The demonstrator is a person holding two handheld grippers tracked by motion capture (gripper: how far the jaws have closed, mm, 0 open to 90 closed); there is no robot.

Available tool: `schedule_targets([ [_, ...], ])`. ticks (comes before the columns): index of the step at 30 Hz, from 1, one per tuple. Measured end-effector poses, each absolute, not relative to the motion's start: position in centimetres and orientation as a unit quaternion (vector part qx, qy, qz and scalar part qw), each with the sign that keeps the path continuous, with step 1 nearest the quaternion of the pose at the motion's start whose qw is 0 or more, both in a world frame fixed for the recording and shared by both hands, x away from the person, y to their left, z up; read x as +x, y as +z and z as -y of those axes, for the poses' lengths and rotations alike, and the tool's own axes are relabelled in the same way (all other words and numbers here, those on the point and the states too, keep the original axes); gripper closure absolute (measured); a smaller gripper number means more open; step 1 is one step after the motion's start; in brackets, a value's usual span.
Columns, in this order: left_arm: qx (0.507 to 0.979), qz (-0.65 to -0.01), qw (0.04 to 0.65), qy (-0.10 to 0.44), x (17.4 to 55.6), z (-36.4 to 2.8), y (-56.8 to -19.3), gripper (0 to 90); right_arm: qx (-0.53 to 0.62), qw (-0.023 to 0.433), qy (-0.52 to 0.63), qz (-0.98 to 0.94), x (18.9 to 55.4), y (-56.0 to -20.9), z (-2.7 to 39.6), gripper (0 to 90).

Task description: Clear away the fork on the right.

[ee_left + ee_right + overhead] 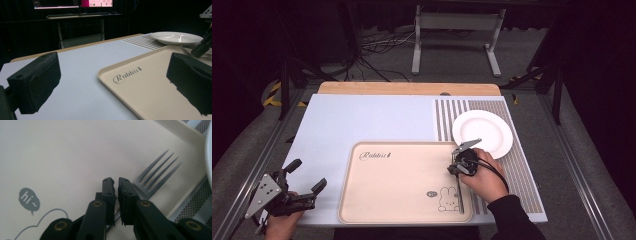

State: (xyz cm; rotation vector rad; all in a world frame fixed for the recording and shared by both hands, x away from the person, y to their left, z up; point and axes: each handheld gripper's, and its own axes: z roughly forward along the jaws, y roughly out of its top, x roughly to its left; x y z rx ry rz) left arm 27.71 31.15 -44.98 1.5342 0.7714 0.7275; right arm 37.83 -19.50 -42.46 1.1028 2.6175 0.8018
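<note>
Left tongs [304, 182]: held at near left tabletop corner, off the tray; jaws spread wide, nothing between them; one pad [35, 81] over bare mat.
Right tongs [460, 162]: at tray's right edge, jaws drawn nearly together around the fork [157, 173] neck; contact point hidden beneath the jaws, so actual grip on metal not confirmed.
Fork: tines lie flat on tray, pointing toward the plate; handle mostly hidden under tongs and hand [484, 177].
Tray [382, 200]: beige, "Rabbit" print, rabbit drawing partly cut off in right gripper view.
Plate [482, 132]: white, on striped mat [517, 175], just beyond tray corner.
Tabletop [362, 117]: pale blue cover.
</note>
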Motion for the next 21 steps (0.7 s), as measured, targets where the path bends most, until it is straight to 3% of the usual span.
schedule_targets([
  [3,0.662,-0.332,0.596,0.312,27.7,-31.2,-45.0,0.1,0.366,0.091,0.284,-0.881,37.6,-41.7,19.4,60.8],
  [4,0.662,-0.332,0.596,0.312,27.7,-31.2,-45.0,0.1,0.364,0.094,0.306,-0.875,37.5,-41.4,19.3,41.6],
  [5,0.662,-0.332,0.596,0.312,27.7,-31.2,-45.0,0.1,0.364,0.094,0.306,-0.875,37.5,-41.4,19.3,41.6],
  [6,0.662,-0.332,0.596,0.312,27.7,-31.2,-45.0,0.1,0.360,0.099,0.318,-0.872,37.4,-41.2,19.3,33.5],
  [9,0.660,-0.332,0.596,0.313,27.7,-31.2,-45.0,0.1,0.341,0.116,0.340,-0.869,37.3,-40.4,19.3,21.9],
  [14,0.661,-0.332,0.596,0.314,27.7,-31.2,-45.0,0.1,0.311,0.113,0.382,-0.863,36.9,-39.2,19.5,19.8],
  [21,0.661,-0.331,0.595,0.315,27.7,-31.2,-44.9,0.1,0.279,0.145,0.407,-0.858,36.1,-38.1,20.3,15.9],
])
